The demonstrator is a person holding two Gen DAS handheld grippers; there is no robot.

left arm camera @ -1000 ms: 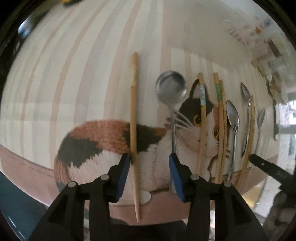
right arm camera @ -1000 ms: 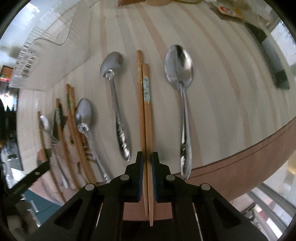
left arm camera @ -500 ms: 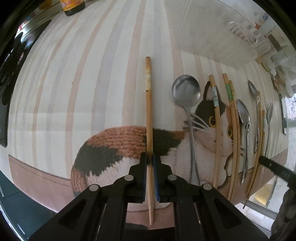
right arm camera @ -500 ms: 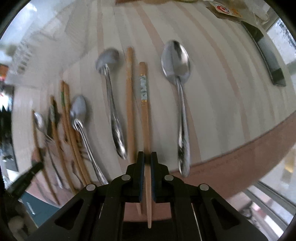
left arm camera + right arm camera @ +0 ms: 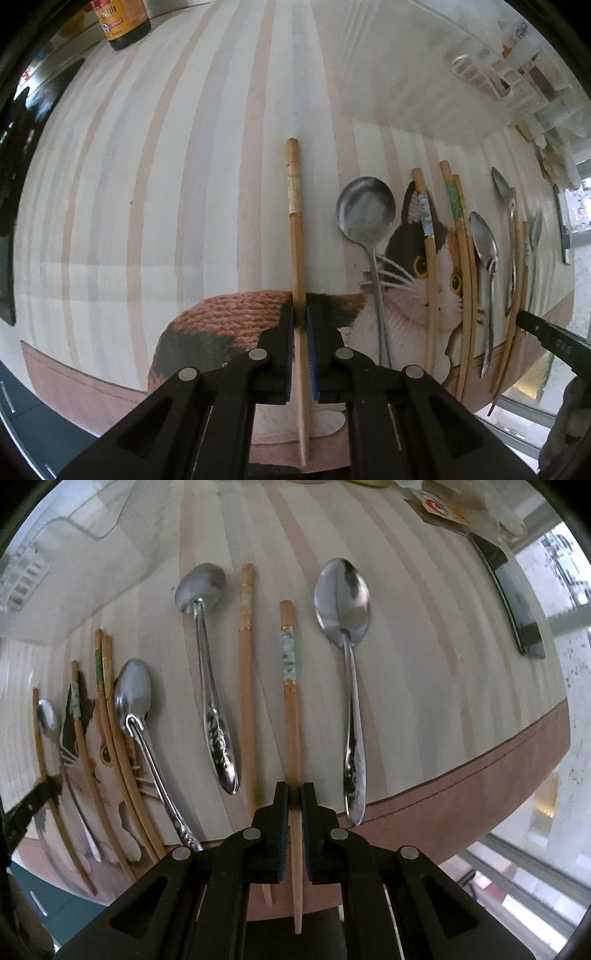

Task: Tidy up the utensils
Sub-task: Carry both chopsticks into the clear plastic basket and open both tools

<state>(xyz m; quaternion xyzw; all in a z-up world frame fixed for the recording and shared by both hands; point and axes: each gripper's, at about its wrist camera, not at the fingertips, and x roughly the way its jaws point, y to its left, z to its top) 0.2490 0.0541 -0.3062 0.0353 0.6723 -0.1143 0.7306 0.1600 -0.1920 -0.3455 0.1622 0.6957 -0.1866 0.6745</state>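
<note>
My left gripper [image 5: 300,314] is shut on a wooden chopstick with a pale band [image 5: 295,236], over the striped mat with a cat picture [image 5: 207,192]. To its right lie a round steel spoon [image 5: 365,218], several chopsticks [image 5: 428,251] and more spoons [image 5: 484,240]. My right gripper [image 5: 292,794] is shut on a chopstick with a blue-green band [image 5: 290,686]. Left of it lies a loose chopstick with a pale band [image 5: 246,657]. A large spoon [image 5: 345,609] lies to its right and a patterned-handle spoon [image 5: 207,635] to its left.
A dark sauce bottle [image 5: 123,22] stands at the far left of the mat. A clear plastic tray [image 5: 413,81] lies at the back. A black phone [image 5: 511,594] lies at the right edge. The mat's front edge [image 5: 461,786] overhangs the table.
My left gripper went from open to shut on the pale-banded chopstick and lifted it. My right gripper pulled the blue-green chopstick to the right, away from its neighbour.
</note>
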